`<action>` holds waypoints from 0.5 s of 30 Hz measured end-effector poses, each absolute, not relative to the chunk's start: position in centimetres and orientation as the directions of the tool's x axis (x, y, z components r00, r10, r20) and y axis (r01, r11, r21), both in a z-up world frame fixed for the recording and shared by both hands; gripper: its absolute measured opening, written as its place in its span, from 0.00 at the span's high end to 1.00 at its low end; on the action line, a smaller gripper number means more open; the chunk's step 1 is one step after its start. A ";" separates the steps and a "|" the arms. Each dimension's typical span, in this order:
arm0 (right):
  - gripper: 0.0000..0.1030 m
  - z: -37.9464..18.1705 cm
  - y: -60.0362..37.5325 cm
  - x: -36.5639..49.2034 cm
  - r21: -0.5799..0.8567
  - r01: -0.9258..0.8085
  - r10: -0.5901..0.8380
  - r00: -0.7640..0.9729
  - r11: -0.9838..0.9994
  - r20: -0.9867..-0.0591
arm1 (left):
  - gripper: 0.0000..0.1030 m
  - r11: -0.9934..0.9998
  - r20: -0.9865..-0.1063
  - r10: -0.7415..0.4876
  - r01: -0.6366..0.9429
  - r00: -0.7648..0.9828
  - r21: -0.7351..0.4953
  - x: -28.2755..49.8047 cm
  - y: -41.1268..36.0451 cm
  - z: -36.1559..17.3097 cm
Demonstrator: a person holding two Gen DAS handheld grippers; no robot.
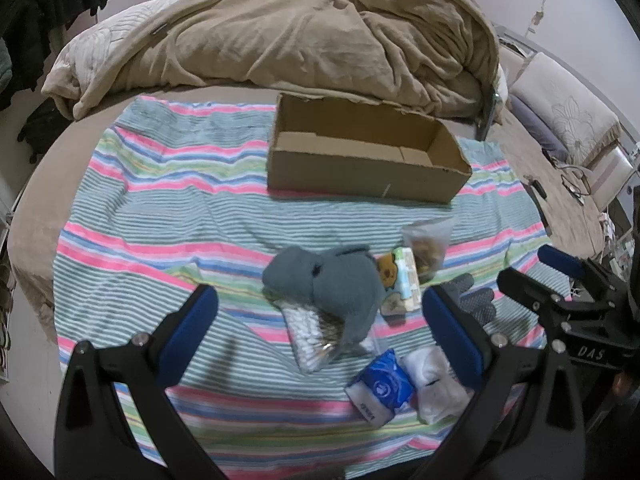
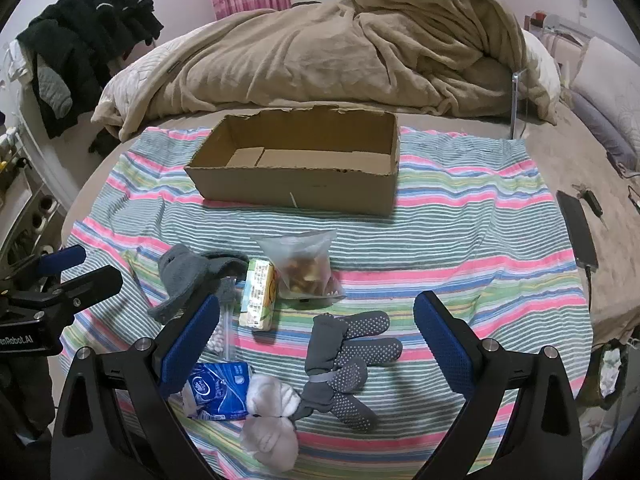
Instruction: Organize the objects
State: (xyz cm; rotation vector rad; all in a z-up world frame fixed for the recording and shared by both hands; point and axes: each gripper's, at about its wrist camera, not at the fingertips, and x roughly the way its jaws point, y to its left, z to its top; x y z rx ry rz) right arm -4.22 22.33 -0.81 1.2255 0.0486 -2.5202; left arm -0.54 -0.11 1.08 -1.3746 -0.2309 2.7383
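Both tongs spread wide, empty; grey socks (image 2: 344,364) between right tongs (image 2: 316,336).

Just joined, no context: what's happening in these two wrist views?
A person holds two grippers over a striped towel on a bed. Both the left gripper and right gripper are open and empty. The cardboard box is empty; grey socks, snack bag and tissue pack lie loose.

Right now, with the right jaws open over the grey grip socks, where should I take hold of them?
Grip the grey grip socks at the bunched cuff end, coming straight down from above with the right gripper. The cuffs stack thick where a band ties the pairs; the dotted feet splay flat against the striped towel.
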 end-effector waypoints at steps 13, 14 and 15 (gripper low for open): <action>0.03 -0.8 22.1 -4.2 0.109 0.324 -0.285 -0.568 -0.940 -0.772 | 0.00 -0.988 -0.794 0.121 0.007 -0.596 -0.156 -0.5 0.0 1.0; 0.03 -0.8 22.1 -4.2 0.109 0.324 -0.285 -0.567 -0.940 -0.773 | 0.00 -0.988 -0.794 0.121 0.007 -0.596 -0.156 -0.5 0.0 1.0; 0.03 -0.8 22.1 -4.2 0.109 0.325 -0.285 -0.567 -0.939 -0.773 | 0.00 -0.988 -0.794 0.121 0.007 -0.596 -0.156 -0.5 0.0 1.0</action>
